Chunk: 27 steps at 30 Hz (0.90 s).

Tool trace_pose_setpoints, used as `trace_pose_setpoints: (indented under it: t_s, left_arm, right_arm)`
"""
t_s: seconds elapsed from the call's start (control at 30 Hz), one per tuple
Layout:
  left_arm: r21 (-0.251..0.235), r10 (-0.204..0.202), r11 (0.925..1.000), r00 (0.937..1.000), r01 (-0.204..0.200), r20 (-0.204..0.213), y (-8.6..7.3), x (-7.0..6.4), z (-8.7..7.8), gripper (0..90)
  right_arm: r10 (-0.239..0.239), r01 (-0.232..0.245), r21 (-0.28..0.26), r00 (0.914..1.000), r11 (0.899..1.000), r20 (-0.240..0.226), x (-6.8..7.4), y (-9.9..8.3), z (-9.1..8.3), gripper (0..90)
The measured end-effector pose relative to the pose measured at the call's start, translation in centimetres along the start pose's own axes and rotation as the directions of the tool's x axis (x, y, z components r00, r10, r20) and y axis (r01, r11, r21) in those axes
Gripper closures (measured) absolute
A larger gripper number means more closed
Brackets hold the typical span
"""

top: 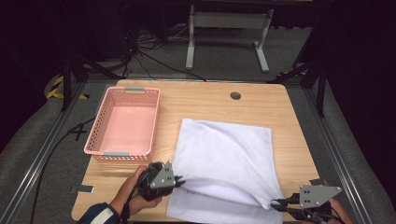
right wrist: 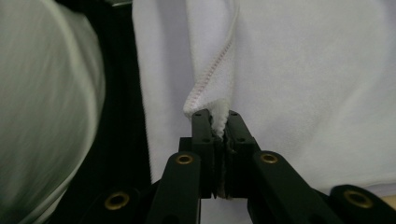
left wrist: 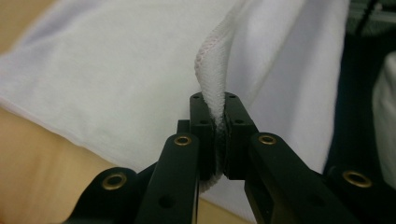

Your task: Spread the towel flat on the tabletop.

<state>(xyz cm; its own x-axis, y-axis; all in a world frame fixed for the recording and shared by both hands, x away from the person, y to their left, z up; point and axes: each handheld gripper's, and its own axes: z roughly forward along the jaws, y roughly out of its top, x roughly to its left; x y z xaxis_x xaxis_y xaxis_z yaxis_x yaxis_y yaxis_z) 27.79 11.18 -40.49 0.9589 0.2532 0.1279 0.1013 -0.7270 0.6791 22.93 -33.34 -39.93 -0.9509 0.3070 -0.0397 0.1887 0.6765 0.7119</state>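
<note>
A white cloth (top: 226, 163) lies spread over the right half of the wooden surface (top: 289, 107), its far edge flat and its near edge drawn up into ridges that run toward two gripping points. A pink basket (top: 125, 123) stands on the left half of the surface, just beside the cloth but apart from it.

Left hand (top: 135, 189): enters from the bottom edge of the high view, forearm angled up and to the right, a dark sleeve cuff (top: 98, 213) at the wrist. It wraps the left gripper (top: 181, 181), whose grey plate faces upward and whose fingers point right, toward the cloth's near left corner. In the left gripper view the fingers (left wrist: 201, 126) are pressed together on the stitched hem (left wrist: 212, 70) of the cloth (left wrist: 116, 79), which rises upright out of the pinch.

Right gripper (top: 276, 204): sits low at the near right corner of the surface, grey plate up, fingers pointing left. The holding hand is mostly cut off by the bottom edge. In the right gripper view the fingers (right wrist: 203, 135) are likewise clamped on a hemmed corner (right wrist: 210, 88) of the cloth (right wrist: 317, 84), the fabric bunched between them.

The two grippers stand well apart, each at one near corner, with the cloth sagging between them.
</note>
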Motion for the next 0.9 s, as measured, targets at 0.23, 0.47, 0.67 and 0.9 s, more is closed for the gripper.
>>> trace_pose_setpoints:
  t_s: [0.23, 0.47, 0.67, 0.9]
  left_arm:
    - [0.137, -0.025, 0.9904, 0.9974, 0.015, 0.067, -3.4, -2.0, 3.4, 84.3]
    - [0.15, -0.023, 0.9886, 0.999, 0.017, 0.038, -3.1, -0.9, 3.8, 84.7]
    - [0.156, -0.04, 0.9867, 0.9979, 0.047, -0.05, -1.9, 2.2, 5.5, 84.8]
    - [0.114, -0.074, 0.99, 0.9941, 0.083, -0.079, -0.8, 4.6, 6.1, 84.6]
  right_arm:
    - [0.013, 0.014, 0.228, 0.9931, 0.973, -0.116, 1.2, -1.5, 4.1, 84.3]
    - [0.041, -0.012, 0.228, 0.9916, 0.974, -0.123, 0.9, -1.9, 4.5, 85.5]
    - [0.062, -0.066, 0.179, 0.9978, 0.982, 0.025, -2.3, -1.9, 4.9, 85.8]
    - [0.121, -0.131, 0.091, 0.9866, 0.987, 0.109, -6.1, -2.3, 4.6, 84.7]
